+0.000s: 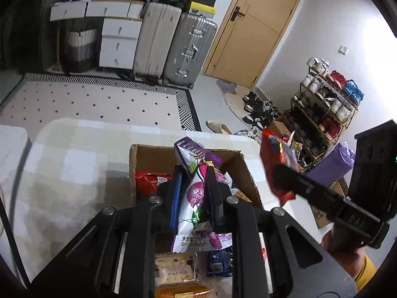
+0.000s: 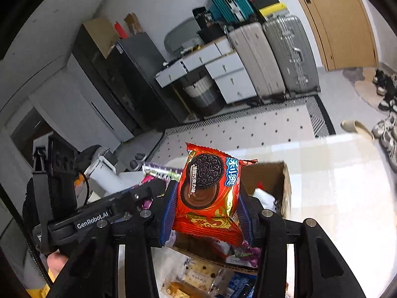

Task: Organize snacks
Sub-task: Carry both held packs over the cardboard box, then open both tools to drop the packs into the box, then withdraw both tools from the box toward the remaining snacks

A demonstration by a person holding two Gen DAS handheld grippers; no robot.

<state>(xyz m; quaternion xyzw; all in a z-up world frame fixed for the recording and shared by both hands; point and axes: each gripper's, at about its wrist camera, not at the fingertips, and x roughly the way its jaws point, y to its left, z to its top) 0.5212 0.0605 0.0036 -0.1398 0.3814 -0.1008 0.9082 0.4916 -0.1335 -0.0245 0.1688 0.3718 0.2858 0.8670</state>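
My left gripper (image 1: 192, 182) is shut on a white and purple snack bag (image 1: 196, 198), held above an open cardboard box (image 1: 244, 168) on the checked tablecloth. A red packet (image 1: 148, 182) lies inside the box. My right gripper (image 2: 207, 193) is shut on a red Oreo packet (image 2: 208, 193), also over the box (image 2: 285, 183). In the left wrist view the right gripper (image 1: 285, 173) comes in from the right with the Oreo packet (image 1: 275, 159). The right wrist view shows the left gripper (image 2: 153, 186) at its left with the purple bag (image 2: 161, 171).
Biscuit packs (image 1: 173, 270) and a blue packet (image 1: 219, 260) lie on the table (image 1: 64, 173) near me. Beyond the table are a dotted rug (image 1: 99, 101), suitcases (image 1: 173, 47), white drawers (image 1: 119, 42), a door (image 1: 250, 29) and a shoe rack (image 1: 327, 106).
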